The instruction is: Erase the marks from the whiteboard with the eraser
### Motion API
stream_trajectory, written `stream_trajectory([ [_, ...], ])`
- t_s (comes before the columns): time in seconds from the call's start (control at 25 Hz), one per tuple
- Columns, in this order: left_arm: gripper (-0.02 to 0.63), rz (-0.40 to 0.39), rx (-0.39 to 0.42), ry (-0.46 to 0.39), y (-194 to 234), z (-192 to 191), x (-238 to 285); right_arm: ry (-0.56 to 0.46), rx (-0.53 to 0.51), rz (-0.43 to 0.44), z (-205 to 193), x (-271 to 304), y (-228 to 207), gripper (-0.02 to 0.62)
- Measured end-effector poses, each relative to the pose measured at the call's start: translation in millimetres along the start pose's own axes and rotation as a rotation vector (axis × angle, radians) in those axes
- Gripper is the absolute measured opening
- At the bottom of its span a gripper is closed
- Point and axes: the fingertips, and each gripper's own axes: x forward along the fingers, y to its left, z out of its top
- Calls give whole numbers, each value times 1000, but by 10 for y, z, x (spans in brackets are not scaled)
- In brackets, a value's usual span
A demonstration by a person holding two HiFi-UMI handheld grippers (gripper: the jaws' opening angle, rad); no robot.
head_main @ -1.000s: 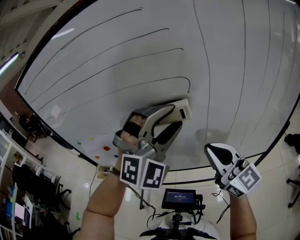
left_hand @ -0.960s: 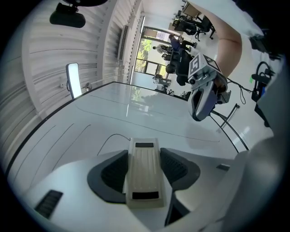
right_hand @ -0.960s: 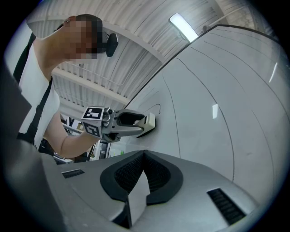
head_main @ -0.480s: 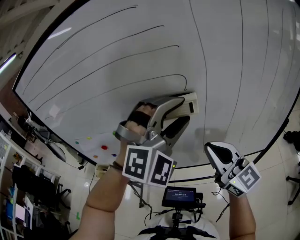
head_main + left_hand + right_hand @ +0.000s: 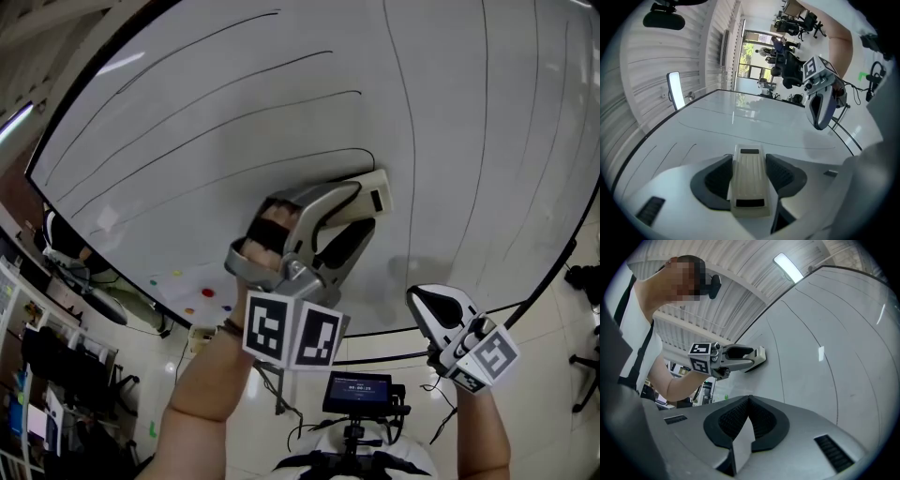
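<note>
The whiteboard (image 5: pixel 234 94) fills the head view and carries several long curved black lines (image 5: pixel 216 122). My left gripper (image 5: pixel 364 214) is shut on a cream eraser (image 5: pixel 373 195), which lies flat against the board just below the hooked end of the lowest line (image 5: pixel 371 157). In the left gripper view the eraser (image 5: pixel 749 180) sits lengthwise between the dark pads (image 5: pixel 780 172). My right gripper (image 5: pixel 439 307) hangs at the board's lower right, off the surface, shut with nothing in it. Its pads (image 5: pixel 761 420) meet in the right gripper view.
Small coloured magnets (image 5: pixel 208 292) dot the board's lower left corner. The black frame (image 5: pixel 534 298) runs along the board's lower right edge. A small screen on a stand (image 5: pixel 358 386) sits below my hands. Office chairs and desks (image 5: pixel 56 366) stand at the left.
My left gripper has slid the eraser a little up and right along the board, closer to the hooked end of the lowest line. The right gripper has stayed put.
</note>
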Motion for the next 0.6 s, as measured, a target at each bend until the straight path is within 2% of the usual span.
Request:
stream_trajectory([
  [0.12, 241, 28, 7, -10, 47, 55, 17, -1, 1, 2, -34, 8, 29, 21],
  [0.28, 241, 36, -37, -18, 151, 122, 45, 1, 2, -6, -45, -6, 33, 21],
  [0.44, 239, -17, -103, -5, 102, 110, 77, 10, 13, -8, -61, -8, -1, 21],
  [0.6, 241, -83, -112, -8, -152, 86, 79, 13, 18, -4, -72, -9, 10, 21],
])
